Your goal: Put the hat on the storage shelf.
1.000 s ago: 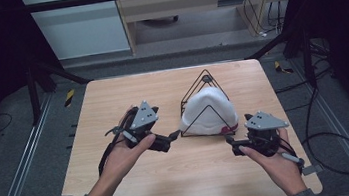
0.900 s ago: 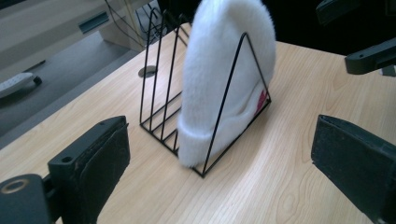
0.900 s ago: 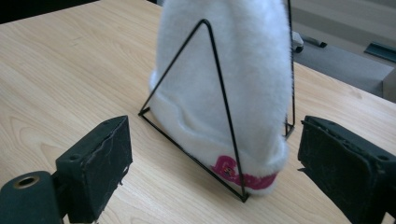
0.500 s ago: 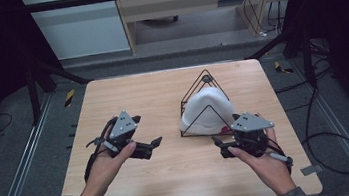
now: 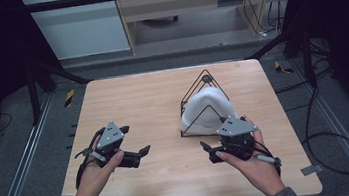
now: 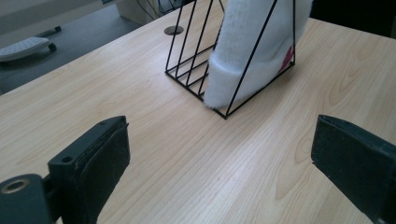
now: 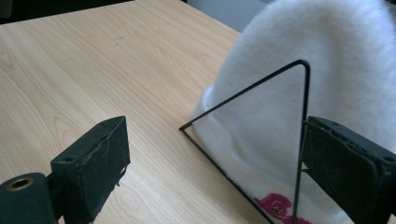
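Note:
A white fuzzy hat [image 5: 207, 110] sits inside a black wire rack [image 5: 205, 79] right of the table's middle. In the right gripper view the hat [image 7: 299, 79] rises behind the rack's triangular front wire [image 7: 252, 91], with a pink logo [image 7: 279, 204] on its brim. My right gripper [image 5: 206, 148] is just in front of the rack, pointing left, open and empty [image 7: 215, 123]. Farther left, my left gripper [image 5: 143, 150] points right toward the rack [image 6: 196, 60], open with nothing between its fingers [image 6: 222, 126].
The wooden table [image 5: 138, 102] has bare surface left of and behind the rack. A round hole [image 6: 173, 30] lies in the tabletop beyond the rack. Cables [image 5: 328, 134] trail on the floor to the right, and dark frame legs [image 5: 35, 85] stand at the left.
Both grippers have drawn back toward the table's front edge. The left one moved left, away from the rack, and the right one shifted left. The hat and rack stayed put.

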Demonstrator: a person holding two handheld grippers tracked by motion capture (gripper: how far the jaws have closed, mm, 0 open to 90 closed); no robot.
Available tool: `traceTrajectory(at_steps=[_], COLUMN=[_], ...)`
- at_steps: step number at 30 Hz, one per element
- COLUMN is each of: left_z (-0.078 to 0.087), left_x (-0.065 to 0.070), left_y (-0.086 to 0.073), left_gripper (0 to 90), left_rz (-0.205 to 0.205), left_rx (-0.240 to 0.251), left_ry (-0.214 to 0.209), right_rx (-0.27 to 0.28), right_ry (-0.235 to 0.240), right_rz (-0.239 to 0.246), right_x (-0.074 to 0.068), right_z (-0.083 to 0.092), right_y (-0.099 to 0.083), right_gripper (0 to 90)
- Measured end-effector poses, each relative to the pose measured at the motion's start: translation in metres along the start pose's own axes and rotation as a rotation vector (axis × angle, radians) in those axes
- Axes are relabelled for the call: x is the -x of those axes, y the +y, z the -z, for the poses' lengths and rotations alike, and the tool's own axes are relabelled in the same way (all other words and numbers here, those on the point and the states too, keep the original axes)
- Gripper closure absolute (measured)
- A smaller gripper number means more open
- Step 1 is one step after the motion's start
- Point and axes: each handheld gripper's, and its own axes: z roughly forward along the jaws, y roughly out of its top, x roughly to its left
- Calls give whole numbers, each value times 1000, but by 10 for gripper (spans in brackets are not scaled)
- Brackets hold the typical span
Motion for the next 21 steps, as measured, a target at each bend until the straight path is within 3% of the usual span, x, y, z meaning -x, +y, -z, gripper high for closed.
traceTrajectory(at_steps=[11,21], left_z=[6,9], left_x=[-10,-23], left_y=[-30,-58], left_gripper=[41,41], left_rz=[47,94], left_rx=[-25,-63], left_ry=[15,45], right_rx=[-11,-57], right_ry=[37,87], right_rz=[26,50], right_x=[-18,-38], right_z=[-10,-27], right_y=[0,-7], right_gripper=[108,124])
